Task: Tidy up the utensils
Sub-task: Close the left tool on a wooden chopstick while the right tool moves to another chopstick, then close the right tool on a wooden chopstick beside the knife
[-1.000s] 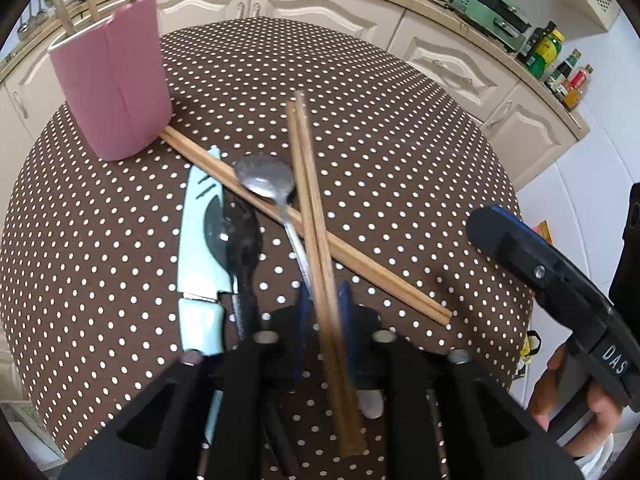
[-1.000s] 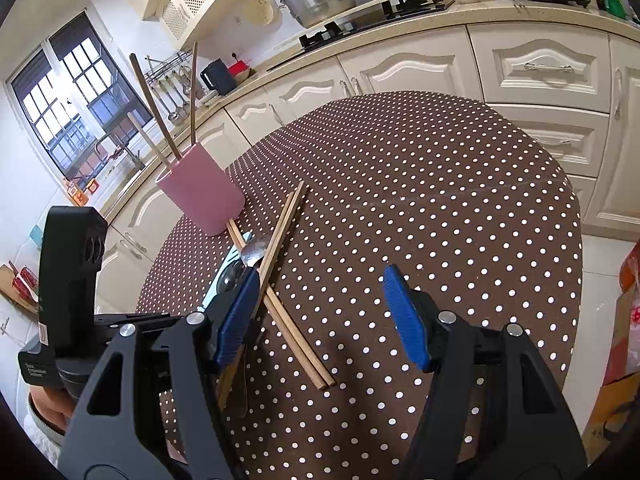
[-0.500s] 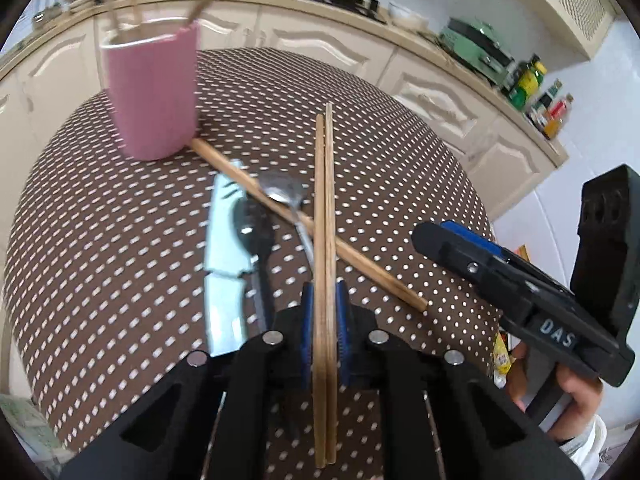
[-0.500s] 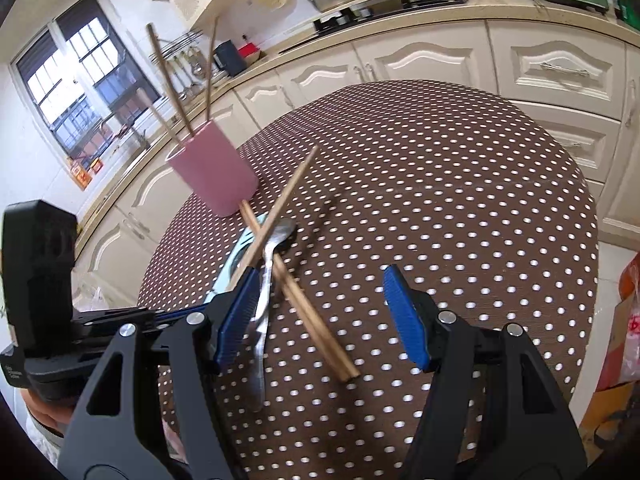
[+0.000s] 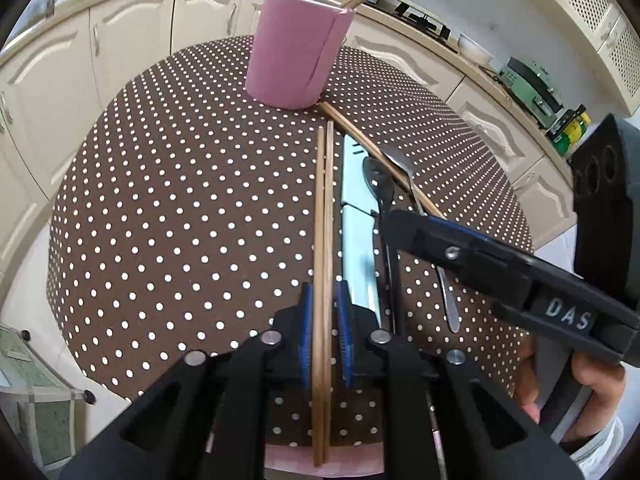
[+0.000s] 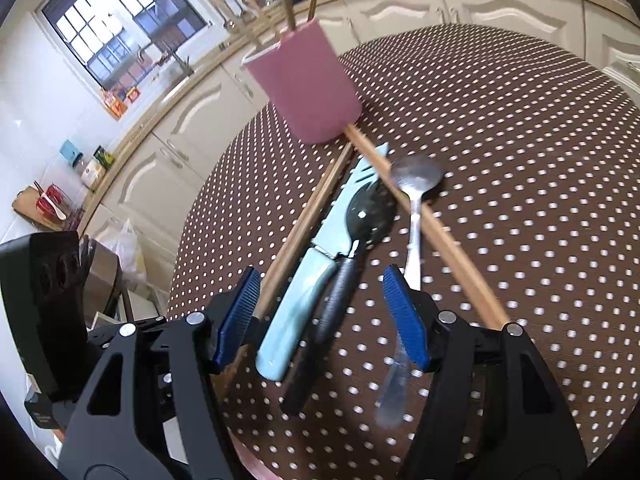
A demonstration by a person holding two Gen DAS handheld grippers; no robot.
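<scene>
Brown polka-dot cloth covers the round surface [image 5: 168,208] in a cream kitchen. Left hand-held gripper [image 5: 323,328] is clamped on a chopstick pair [image 5: 323,216] aimed toward the pink holder [image 5: 292,48]. Right hand-held gripper [image 6: 326,318] hangs spread apart over the knife [image 6: 308,276], black spoon [image 6: 360,216], silver spoon [image 6: 416,184] and second chopstick pair [image 6: 432,232].

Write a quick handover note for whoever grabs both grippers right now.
Left gripper: jaws shut on a chopstick pair, tips toward the pink holder.
Right gripper: jaws open, hovering over the knife and black spoon.
Done: some chopsticks already stand in the holder.
Left on the table: held pair, second chopstick pair, knife, black spoon, metal spoon.
</scene>
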